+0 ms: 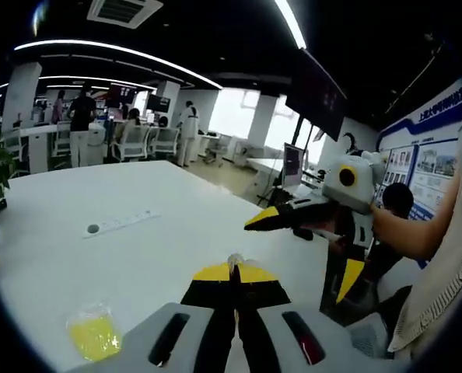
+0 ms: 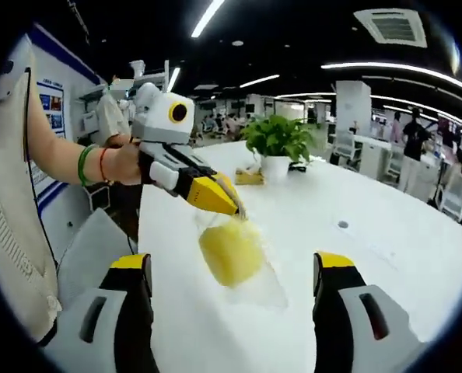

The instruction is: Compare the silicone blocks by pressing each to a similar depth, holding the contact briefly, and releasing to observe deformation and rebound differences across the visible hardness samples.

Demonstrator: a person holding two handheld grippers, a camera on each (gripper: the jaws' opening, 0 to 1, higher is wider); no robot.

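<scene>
A yellow silicone block (image 2: 231,252) hangs in a clear plastic bag (image 2: 266,287) above the white table (image 2: 371,210). My left gripper (image 2: 235,208), held in a hand, is shut on the bag's top edge. In the left gripper view its jaws (image 1: 233,268) meet on a bit of clear plastic. My right gripper (image 2: 231,260) stands open, its jaws wide to either side of the hanging bag and short of it. It enters the left gripper view (image 1: 293,264) from the right, also open. Another bagged yellow block (image 1: 93,334) appears to lie on the table (image 1: 138,256).
A potted plant (image 2: 278,140) with a small yellowish item beside it stands at the table's far end. A flat strip with a round button (image 1: 118,225) lies mid-table. A monitor (image 1: 293,163) stands beyond the edge. People and chairs are far behind.
</scene>
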